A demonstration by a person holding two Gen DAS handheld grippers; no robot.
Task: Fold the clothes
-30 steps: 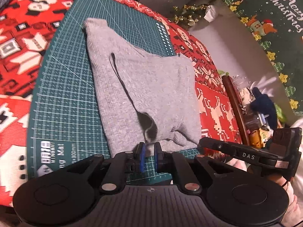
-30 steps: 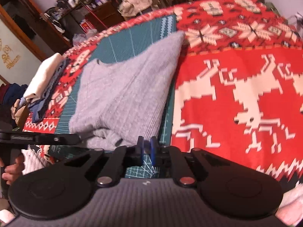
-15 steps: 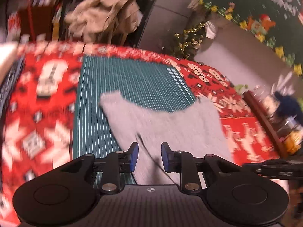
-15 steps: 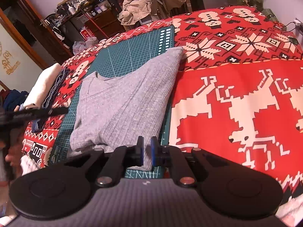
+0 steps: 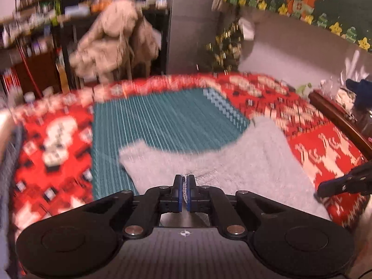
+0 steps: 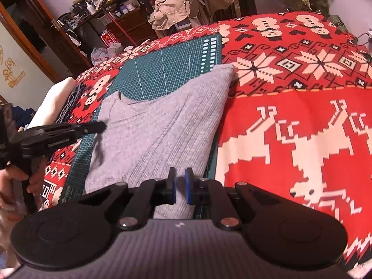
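A red patterned cloth (image 6: 290,121) covers the desk, with a green gridded cutting mat (image 6: 162,72) on top. The ribbed grey sweater (image 6: 162,125) lies half-folded on the mat, its long axis running away from both grippers. The left gripper (image 5: 184,194) has just closed, pinching grey knit. The right gripper (image 6: 180,187) hovers clenched, apparently empty, at the near hem.
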